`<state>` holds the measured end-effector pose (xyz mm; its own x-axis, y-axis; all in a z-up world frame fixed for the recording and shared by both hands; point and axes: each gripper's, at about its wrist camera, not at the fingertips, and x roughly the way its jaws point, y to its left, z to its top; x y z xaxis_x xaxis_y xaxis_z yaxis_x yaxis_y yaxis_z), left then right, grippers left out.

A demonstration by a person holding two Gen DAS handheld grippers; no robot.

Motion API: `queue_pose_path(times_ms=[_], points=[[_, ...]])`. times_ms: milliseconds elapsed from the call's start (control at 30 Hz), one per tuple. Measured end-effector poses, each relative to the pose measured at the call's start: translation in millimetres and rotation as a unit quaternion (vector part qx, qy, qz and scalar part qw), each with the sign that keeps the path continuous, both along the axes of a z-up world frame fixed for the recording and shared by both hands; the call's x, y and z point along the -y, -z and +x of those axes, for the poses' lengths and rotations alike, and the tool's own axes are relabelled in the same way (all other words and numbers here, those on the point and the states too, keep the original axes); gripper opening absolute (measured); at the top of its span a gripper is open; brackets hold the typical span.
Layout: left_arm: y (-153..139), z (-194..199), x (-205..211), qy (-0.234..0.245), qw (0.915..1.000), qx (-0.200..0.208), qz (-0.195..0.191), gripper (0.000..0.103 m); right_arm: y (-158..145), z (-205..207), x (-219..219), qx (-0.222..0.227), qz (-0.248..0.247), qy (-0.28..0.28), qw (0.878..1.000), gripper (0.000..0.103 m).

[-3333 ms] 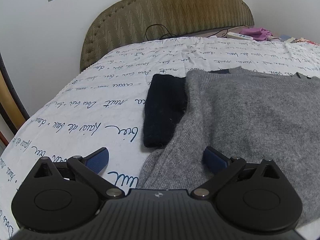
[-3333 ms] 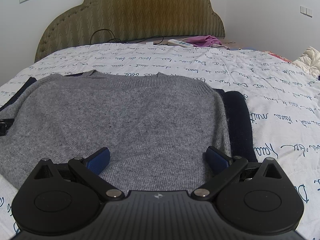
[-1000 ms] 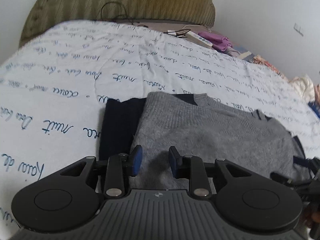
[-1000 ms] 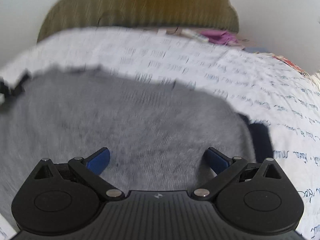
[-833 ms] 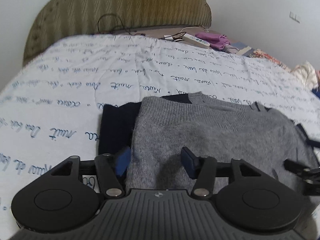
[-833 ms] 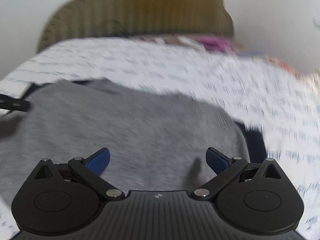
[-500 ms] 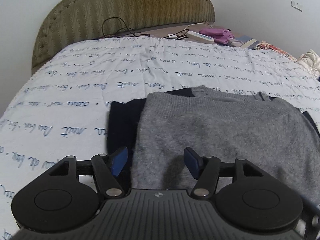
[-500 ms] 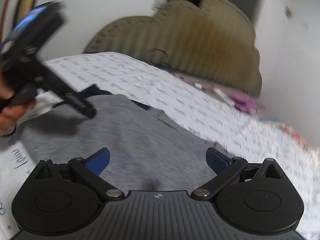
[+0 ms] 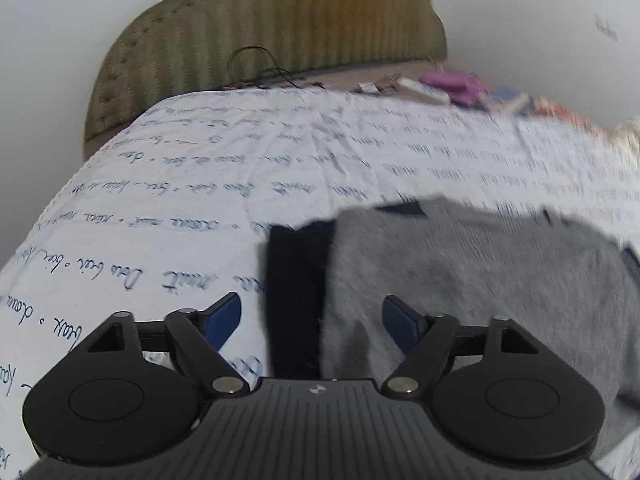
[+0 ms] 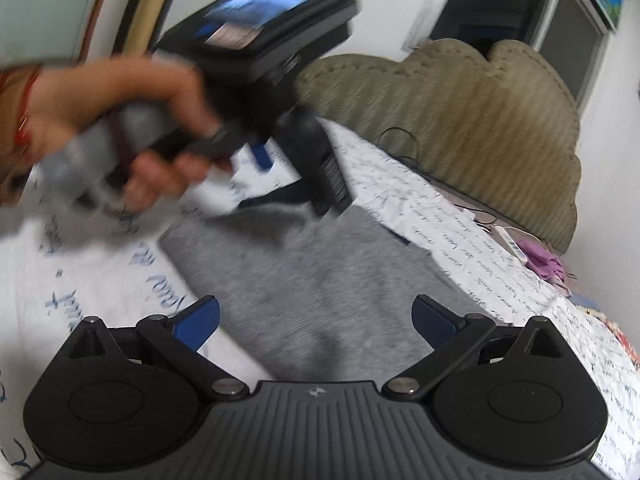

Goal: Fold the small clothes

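Note:
A folded grey knit sweater (image 9: 480, 280) lies flat on the bed, with a dark navy part (image 9: 294, 280) showing along its left edge. My left gripper (image 9: 312, 320) is open and empty, held above the sweater's near left edge. My right gripper (image 10: 316, 320) is open and empty above the sweater (image 10: 320, 280), seen from its right side. In the right wrist view the person's hand (image 10: 120, 128) holds the left gripper's body (image 10: 272, 56) over the sweater's far end. Both views are motion-blurred.
The bed has a white cover with blue script (image 9: 200, 208) and an olive padded headboard (image 9: 280, 32). A white remote and pink cloth (image 10: 532, 256) lie near the headboard. A cable (image 9: 260, 68) lies at the bed's head.
My left gripper opened from nearly shut and lifted off the sweater's left edge. My right gripper swung round to the right and now faces the left gripper and hand.

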<state>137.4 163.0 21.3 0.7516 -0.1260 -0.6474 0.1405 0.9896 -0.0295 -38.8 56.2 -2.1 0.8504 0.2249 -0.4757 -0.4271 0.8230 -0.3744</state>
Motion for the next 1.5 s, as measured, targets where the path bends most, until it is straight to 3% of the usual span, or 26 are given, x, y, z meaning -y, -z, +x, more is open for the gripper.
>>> queue_pose_path(times_ms=[133,300,433,633,767,833,933,1000,1133,1200,1367,1500], points=[[0,24,-35,-0.016,0.9955,-0.034,-0.087,0.085,18,5,-13,-0.025,-0.035,-0.004,0.999,0.103],[17,49,-52,-0.001,0.9868,-0.082,-0.140,0.086,29,11,-29,0.000,-0.072,-0.003,0.997,0.103],[34,64,-59,0.008,0.9716,-0.114,-0.207,0.086,37,19,-46,0.035,-0.114,-0.005,0.993,0.103],[48,88,-65,0.014,0.9444,-0.135,-0.300,0.087,35,38,-55,0.057,-0.133,0.007,0.989,0.102],[52,104,-58,0.026,0.9339,-0.144,-0.326,0.087,39,49,-61,0.068,-0.134,0.017,0.988,0.102],[52,109,-51,0.033,0.9367,-0.143,-0.318,0.085,39,53,-64,0.073,-0.136,0.013,0.988,0.099],[53,117,-42,0.029,0.9404,-0.144,-0.307,0.072,40,58,-69,0.074,-0.134,0.005,0.988,0.081],[54,121,-38,0.027,0.9419,-0.147,-0.301,0.053,42,61,-73,0.075,-0.135,-0.003,0.988,0.062],[57,124,-32,0.014,0.9489,-0.152,-0.277,0.023,45,64,-74,0.062,-0.129,-0.021,0.990,0.034],[54,121,-26,0.009,0.9570,-0.143,-0.252,0.016,47,64,-73,0.053,-0.125,-0.030,0.990,0.014],[32,103,-1,0.004,0.9823,-0.100,-0.158,0.015,49,56,-70,0.069,-0.126,-0.039,0.989,0.007],[7,87,22,0.007,0.9938,-0.059,-0.094,0.014,45,45,-61,0.099,-0.130,-0.034,0.986,0.006]])
